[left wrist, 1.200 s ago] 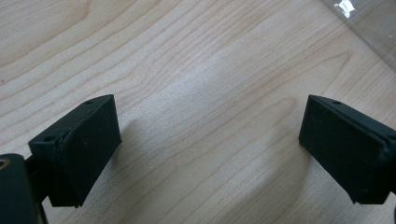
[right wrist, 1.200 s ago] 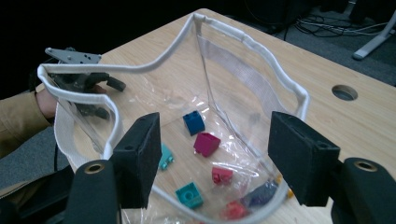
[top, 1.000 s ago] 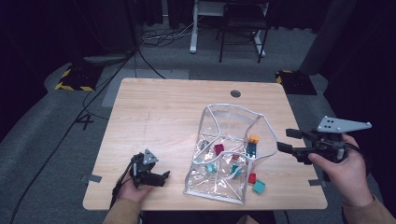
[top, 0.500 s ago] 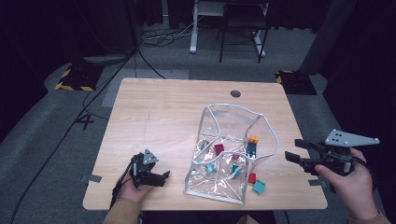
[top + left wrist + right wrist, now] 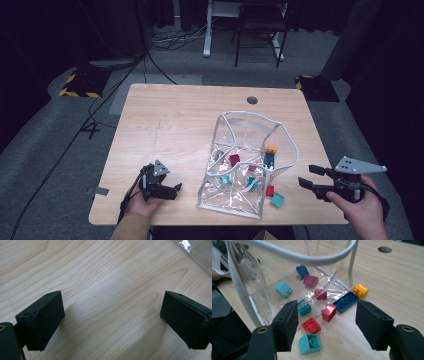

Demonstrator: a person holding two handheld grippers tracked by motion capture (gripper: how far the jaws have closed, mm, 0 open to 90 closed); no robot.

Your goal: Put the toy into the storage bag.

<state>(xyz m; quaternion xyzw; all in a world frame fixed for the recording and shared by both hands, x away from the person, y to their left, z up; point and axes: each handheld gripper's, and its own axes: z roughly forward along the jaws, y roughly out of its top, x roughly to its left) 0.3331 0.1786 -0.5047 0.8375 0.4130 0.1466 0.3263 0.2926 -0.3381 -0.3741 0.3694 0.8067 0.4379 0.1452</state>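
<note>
Pale wooden table point(image 5: 175, 125) under dark room. Right tongs point(image 5: 325, 322) lowered since a second ago, open and empty, now aimed at red toy brick point(image 5: 329, 312) beside clear plastic pouch point(image 5: 245, 150); pick likely next. Left tongs point(image 5: 112, 315) open, unmoved on bare wood.

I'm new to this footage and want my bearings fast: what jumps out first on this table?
A clear plastic pouch with a white rim sprawls open on the right half of the light wooden table, with small coloured toy bricks spilling from its mouth. In the right gripper view, a flat blue brick, a yellow brick and a teal brick lie on bare wood. The right hand-held gripper faces them, jaws apart.
</note>
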